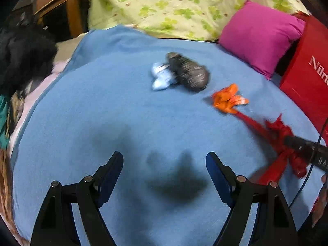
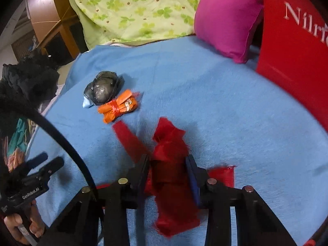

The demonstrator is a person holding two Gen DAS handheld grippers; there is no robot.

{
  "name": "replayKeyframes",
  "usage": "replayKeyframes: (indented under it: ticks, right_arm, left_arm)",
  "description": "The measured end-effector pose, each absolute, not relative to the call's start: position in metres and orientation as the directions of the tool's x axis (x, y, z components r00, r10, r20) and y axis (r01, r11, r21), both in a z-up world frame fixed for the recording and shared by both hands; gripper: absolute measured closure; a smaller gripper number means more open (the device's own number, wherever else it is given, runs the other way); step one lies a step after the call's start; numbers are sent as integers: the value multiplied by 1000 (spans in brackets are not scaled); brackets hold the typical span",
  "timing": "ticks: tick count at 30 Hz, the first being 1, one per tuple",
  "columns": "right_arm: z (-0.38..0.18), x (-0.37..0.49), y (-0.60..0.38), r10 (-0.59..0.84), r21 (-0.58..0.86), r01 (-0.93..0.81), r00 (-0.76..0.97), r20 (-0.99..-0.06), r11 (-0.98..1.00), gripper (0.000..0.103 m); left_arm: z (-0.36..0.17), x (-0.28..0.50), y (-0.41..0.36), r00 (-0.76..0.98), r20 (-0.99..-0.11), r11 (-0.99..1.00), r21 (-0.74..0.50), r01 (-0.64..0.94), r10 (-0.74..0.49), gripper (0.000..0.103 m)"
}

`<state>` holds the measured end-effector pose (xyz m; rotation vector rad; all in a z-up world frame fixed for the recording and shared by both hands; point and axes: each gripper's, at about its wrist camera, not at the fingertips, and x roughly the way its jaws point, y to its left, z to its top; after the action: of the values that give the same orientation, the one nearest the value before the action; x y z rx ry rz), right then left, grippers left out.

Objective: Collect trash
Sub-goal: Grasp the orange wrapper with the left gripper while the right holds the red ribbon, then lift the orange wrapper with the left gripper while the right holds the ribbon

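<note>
Trash lies on a blue blanket (image 1: 102, 106). A grey-black plastic wad (image 1: 187, 71) touches a pale blue scrap (image 1: 162, 78); an orange wrapper (image 1: 227, 99) lies to their right. They also show in the right wrist view: wad (image 2: 103, 88), orange wrapper (image 2: 117, 107). My right gripper (image 2: 168, 164) is shut on a red cloth scrap (image 2: 170, 143), whose strips trail on the blanket; it shows in the left wrist view (image 1: 280, 135). My left gripper (image 1: 164, 164) is open and empty above the blanket, near of the wad.
A red bag (image 2: 293, 61) with white lettering stands at the right. A magenta pillow (image 2: 227, 18) and a green clover-print quilt (image 2: 131, 6) lie behind. Dark clothing (image 1: 22, 55) sits at the left edge. A black cable (image 2: 61, 139) crosses the left.
</note>
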<state>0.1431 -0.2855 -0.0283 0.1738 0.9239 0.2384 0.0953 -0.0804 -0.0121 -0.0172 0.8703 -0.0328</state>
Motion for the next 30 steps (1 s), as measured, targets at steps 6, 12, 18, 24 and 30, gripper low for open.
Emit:
replayKeyframes:
  ticks: [6, 12, 18, 24, 30]
  right_arm:
    - [-31, 141, -302, 319, 331, -90, 589, -743, 939, 69]
    - [-33, 143, -312, 349, 386, -69, 594, -725, 920, 69]
    - [-32, 144, -313, 350, 391, -66, 597, -722, 918, 69]
    - [-29, 141, -311, 328, 364, -68, 611, -721, 929, 69]
    - [-22, 133, -309, 315, 350, -74, 636, -705, 934, 69]
  left_arm:
    - [-1, 144, -132, 640, -758, 987, -33, 155, -125, 20]
    - [-16, 193, -173, 605, -788, 979, 19, 204, -110, 20]
    - [-28, 209, -166, 551, -827, 983, -9, 185, -111, 75]
    - [-13, 179, -132, 565, -820, 993, -38, 113, -95, 76]
    - [-6, 111, -72, 583, -811, 999, -42, 8, -39, 76]
